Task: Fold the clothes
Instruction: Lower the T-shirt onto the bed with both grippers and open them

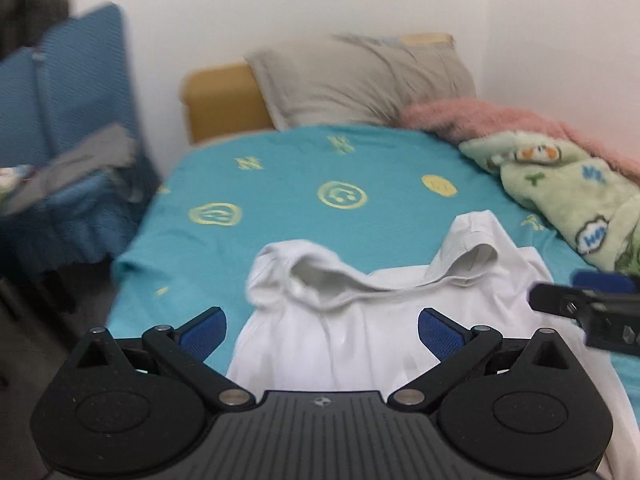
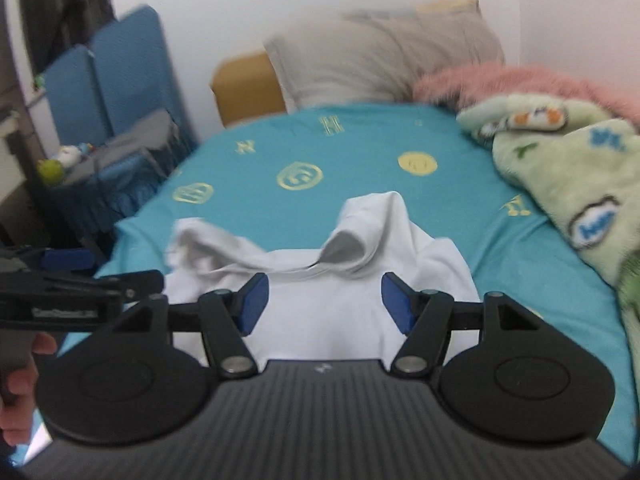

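Observation:
A white T-shirt lies on the teal bed sheet, its two sleeves bunched up at the far end. It also shows in the right wrist view. My left gripper is open and empty, held over the near part of the shirt. My right gripper is open and empty, also over the shirt's near part. The right gripper shows at the right edge of the left wrist view. The left gripper shows at the left edge of the right wrist view.
A grey pillow leans on the wooden headboard. A pink blanket and a green printed blanket lie along the bed's right side. A blue chair with grey cloth stands left of the bed.

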{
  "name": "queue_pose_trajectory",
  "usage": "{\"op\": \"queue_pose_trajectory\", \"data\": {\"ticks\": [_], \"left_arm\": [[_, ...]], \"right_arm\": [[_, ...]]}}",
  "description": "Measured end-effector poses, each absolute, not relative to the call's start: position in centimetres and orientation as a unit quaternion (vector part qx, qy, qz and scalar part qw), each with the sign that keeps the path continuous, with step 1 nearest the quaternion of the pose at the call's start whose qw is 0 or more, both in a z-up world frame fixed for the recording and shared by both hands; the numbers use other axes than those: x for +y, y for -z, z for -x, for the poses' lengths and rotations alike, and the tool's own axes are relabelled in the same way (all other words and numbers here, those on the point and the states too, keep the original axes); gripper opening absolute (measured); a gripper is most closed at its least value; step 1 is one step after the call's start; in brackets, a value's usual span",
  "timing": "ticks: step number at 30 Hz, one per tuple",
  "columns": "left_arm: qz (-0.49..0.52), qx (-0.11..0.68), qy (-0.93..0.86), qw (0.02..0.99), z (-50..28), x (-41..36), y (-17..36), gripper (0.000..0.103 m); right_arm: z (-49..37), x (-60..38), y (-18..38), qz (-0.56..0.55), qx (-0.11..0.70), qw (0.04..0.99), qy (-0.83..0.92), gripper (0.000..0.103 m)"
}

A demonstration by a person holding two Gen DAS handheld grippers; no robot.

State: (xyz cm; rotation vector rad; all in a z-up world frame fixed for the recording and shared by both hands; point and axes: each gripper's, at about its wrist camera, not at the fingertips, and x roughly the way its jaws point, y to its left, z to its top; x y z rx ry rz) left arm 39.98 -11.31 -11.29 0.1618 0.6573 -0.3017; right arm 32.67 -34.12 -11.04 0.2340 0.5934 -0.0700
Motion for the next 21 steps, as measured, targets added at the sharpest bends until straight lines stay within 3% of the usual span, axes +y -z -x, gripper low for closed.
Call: {"op": "queue_pose_trajectory", "data": {"ticks": [8,13,17,21], "left_arm": [[-0.030,0.292,0.115,0.949,-24.3,-6.3,7.6,0.102],[-0.040,0.205,0.105,0.972,-14.5,-2.9,5.5,0.102],[-0.051,0.172,0.112,0.977,-10.3,-1.2,5.6,0.103],[-0.042,0.199,0.112,0.973,-10.5,-0.6,7.9,0.103]], "right_arm": [[-16.5,-29.4,7.2,-0.126,0.235,0.962,0.056,0.065],[-9.0,-27.3,5.1,-0.113,0.202,0.971,0.054,0.065],[-5.3,-26.1,4.8,-0.100,0.185,0.977,0.048,0.065],[-3.6,-26.3,5.9,-0.112,0.190,0.974,0.044,0.065]]}}
